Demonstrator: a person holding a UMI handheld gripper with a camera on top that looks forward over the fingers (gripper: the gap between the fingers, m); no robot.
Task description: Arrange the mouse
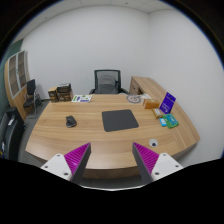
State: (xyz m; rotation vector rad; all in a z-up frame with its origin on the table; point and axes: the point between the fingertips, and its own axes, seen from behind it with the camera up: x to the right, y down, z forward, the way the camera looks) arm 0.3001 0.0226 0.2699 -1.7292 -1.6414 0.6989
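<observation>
A small dark mouse (72, 121) lies on the wooden desk (60, 135), to the left of a dark grey mouse mat (119, 121) at the desk's middle. My gripper (111, 152) is held high above the desk's near edge, well short of both. Its two fingers with magenta pads (75, 157) are spread wide apart and hold nothing.
A black office chair (106, 81) stands behind the desk. Boxes (60, 95) and papers lie at the back left, a purple box (167, 101) and a teal item (168, 121) at the right. A shelf unit (17, 75) stands at the left wall.
</observation>
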